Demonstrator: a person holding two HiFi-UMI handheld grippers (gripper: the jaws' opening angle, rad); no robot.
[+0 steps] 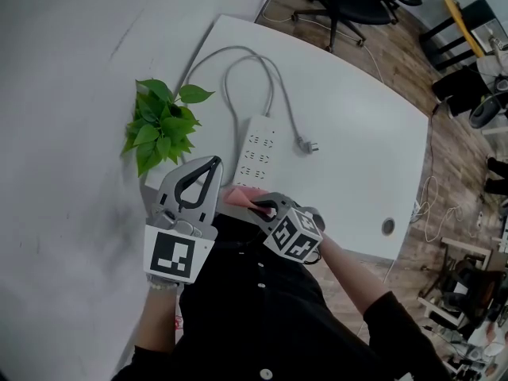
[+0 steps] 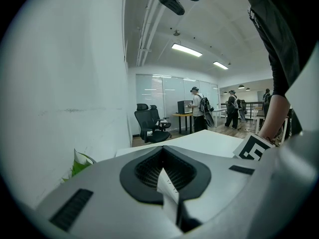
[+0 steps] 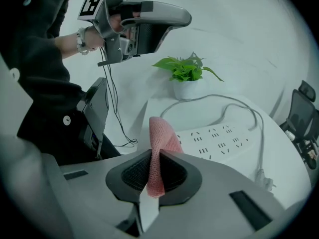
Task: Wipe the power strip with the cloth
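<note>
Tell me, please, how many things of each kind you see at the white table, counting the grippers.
power strip: 1
pink cloth: 1
potted plant: 1
grippers: 2, left gripper and right gripper
total: 5

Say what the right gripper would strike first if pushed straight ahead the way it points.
Probably the white power strip, with the pink cloth clamped in the right gripper touching it first; depth is hard to judge.

White power strip (image 1: 255, 151) flat on the table (image 1: 357, 133), sockets up; pink cloth (image 3: 160, 156), perhaps folded, upright near its end.
</note>
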